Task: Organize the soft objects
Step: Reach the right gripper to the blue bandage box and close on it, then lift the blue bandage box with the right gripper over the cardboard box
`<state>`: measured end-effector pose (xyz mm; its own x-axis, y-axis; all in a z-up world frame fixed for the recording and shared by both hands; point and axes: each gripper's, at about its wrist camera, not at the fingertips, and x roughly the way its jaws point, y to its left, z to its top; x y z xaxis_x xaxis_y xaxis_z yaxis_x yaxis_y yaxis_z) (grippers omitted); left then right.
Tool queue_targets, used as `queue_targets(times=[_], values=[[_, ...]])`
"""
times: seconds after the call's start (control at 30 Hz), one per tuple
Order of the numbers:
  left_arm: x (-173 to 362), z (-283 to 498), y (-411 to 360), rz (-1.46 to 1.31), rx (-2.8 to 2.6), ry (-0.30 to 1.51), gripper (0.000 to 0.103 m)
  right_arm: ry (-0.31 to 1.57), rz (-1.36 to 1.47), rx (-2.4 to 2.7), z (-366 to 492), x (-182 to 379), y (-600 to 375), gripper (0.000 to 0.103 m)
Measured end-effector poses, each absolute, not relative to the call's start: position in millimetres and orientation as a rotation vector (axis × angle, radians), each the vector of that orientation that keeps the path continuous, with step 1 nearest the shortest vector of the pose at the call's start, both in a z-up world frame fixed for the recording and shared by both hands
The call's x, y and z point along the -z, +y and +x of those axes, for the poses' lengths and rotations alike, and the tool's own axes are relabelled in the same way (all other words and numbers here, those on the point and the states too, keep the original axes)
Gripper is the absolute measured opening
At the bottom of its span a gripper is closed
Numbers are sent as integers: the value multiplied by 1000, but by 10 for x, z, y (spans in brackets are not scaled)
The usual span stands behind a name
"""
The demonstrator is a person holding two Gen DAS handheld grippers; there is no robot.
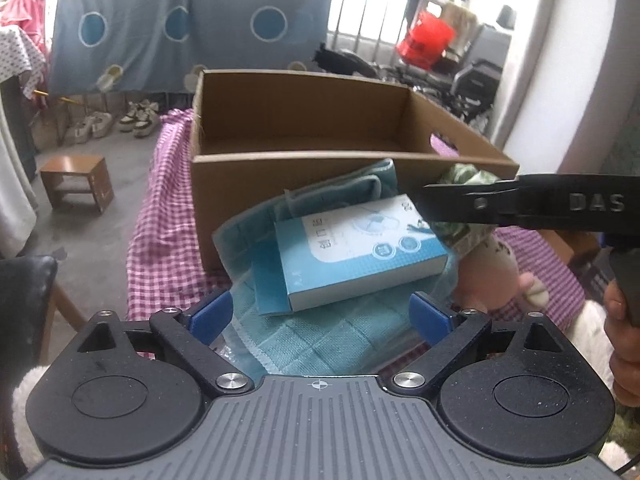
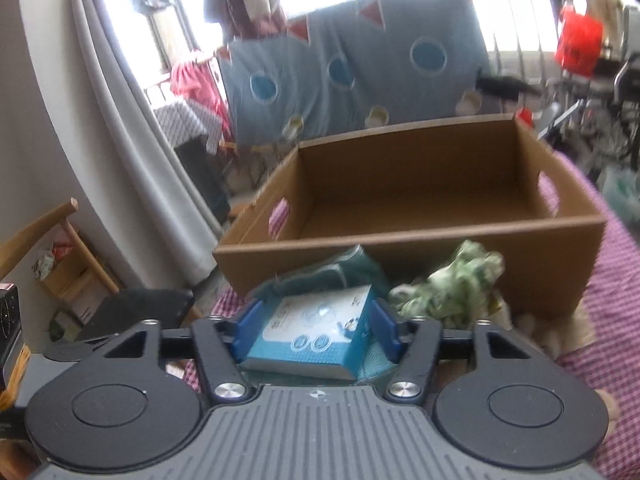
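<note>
A blue blanket [image 1: 188, 28] with round patches and red triangles hangs across the back, from ten to twelve o'clock in the left wrist view. Below it, at about ten o'clock, pale shoes [image 1: 138, 116] stand in a row on the grey floor — and nearer, at nine o'clock, sits a small wooden stool [image 1: 76, 182]. A red bucket [image 1: 426, 40] shows at one o'clock against the window bars. In the right wrist view a grey curtain [image 2: 132, 152] falls at ten o'clock, with a wooden chair [image 2: 60, 248] at nine o'clock beside it, and a pink garment [image 2: 192, 76] hangs at eleven.
</note>
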<state>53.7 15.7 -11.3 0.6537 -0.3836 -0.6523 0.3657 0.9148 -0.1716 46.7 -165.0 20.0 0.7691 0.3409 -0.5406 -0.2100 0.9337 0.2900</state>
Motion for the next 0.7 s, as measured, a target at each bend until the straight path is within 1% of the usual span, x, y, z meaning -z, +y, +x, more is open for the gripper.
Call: queue_targets(times=[0.03, 0.13, 0.23, 0.47, 0.7], values=[[125, 563, 166, -28, 435, 754, 95, 642, 216, -302, 494, -194, -1628, 53], [179, 671, 190, -43, 449, 790, 95, 692, 215, -303, 586, -120, -1594, 46], [239, 779, 221, -67, 455, 828, 95, 735, 226, -294, 669, -58, -1617, 44], [323, 945, 272, -135, 506, 882, 95, 797, 226, -278, 812, -2, -1640, 44], [297, 959, 240, -123, 511, 859, 95, 826, 240, -279, 912, 26, -1644, 44]])
